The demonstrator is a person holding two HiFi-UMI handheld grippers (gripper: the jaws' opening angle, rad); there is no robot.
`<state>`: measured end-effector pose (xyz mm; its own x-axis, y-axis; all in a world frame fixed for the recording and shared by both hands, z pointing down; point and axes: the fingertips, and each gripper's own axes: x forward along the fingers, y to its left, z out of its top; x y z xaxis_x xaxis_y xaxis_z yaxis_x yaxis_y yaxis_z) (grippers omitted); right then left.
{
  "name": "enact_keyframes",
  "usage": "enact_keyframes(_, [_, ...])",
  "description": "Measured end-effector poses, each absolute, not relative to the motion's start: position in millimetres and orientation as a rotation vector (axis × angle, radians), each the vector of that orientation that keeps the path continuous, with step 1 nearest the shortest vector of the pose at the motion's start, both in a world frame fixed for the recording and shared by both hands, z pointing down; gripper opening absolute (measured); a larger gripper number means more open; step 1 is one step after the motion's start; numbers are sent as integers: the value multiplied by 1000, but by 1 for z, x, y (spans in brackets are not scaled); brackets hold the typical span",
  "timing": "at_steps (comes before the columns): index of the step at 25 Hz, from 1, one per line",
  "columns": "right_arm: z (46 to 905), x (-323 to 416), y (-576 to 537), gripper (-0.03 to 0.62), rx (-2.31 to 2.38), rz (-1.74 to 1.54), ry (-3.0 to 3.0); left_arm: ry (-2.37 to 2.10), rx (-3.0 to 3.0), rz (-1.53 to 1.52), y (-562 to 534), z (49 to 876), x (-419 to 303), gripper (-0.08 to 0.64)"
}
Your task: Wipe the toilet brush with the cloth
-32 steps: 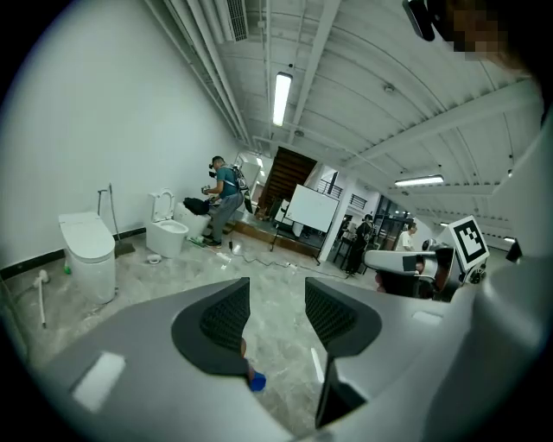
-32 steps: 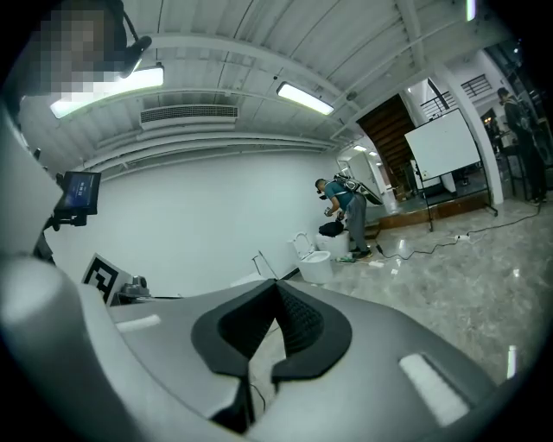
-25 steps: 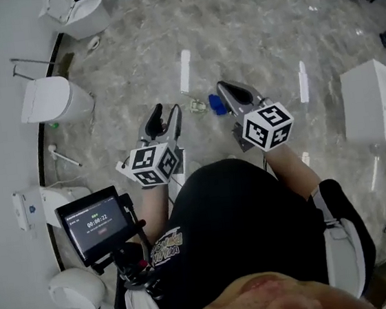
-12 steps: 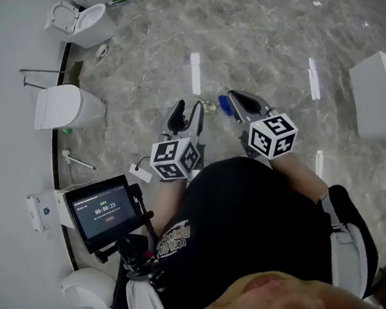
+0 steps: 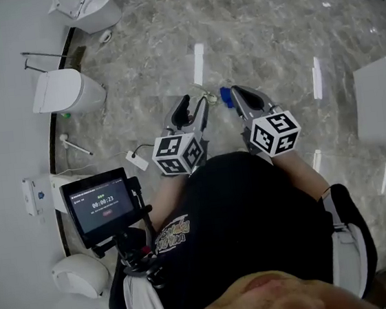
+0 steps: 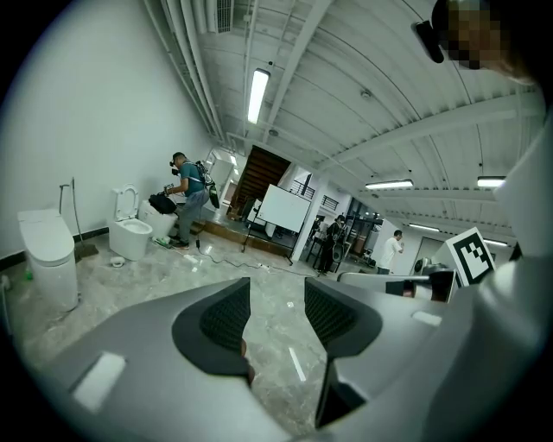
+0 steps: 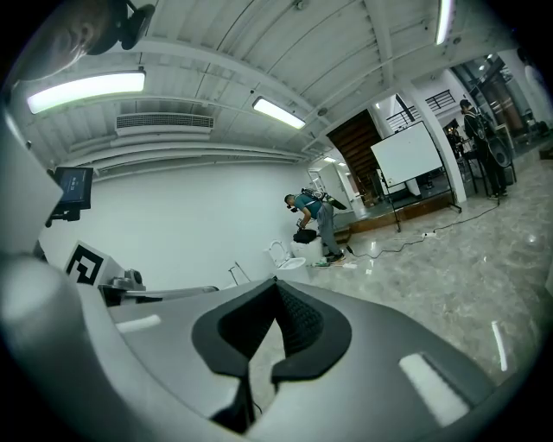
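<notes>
Floor (image 5: 269,31) was grey marble-look and glossy. White wall (image 5: 0,103) ran down the left with toilets along it: closed-lid toilet (image 5: 65,94), open-lid toilet (image 5: 94,15) further along. White box unit (image 5: 381,104) stood at right. Ceiling (image 6: 346,95) was white with exposed beams and pipes, tube lights (image 6: 257,95) on. Whiteboard (image 6: 281,209) and dark staircase (image 6: 262,175) were at the far end.

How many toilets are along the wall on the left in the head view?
2 for sure: an open toilet at the top, a closed toilet below it. Two white fixtures nearer the screen may be more; partly hidden.
</notes>
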<state>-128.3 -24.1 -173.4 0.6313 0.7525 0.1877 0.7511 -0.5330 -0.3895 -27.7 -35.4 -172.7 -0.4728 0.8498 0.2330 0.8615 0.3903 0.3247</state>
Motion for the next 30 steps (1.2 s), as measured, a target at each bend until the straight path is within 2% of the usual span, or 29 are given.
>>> enact_keyframes(30, [-178, -124, -32, 0, -2451, -28, -1198, -2595, -1607, -640, -40, -172, -24, 196])
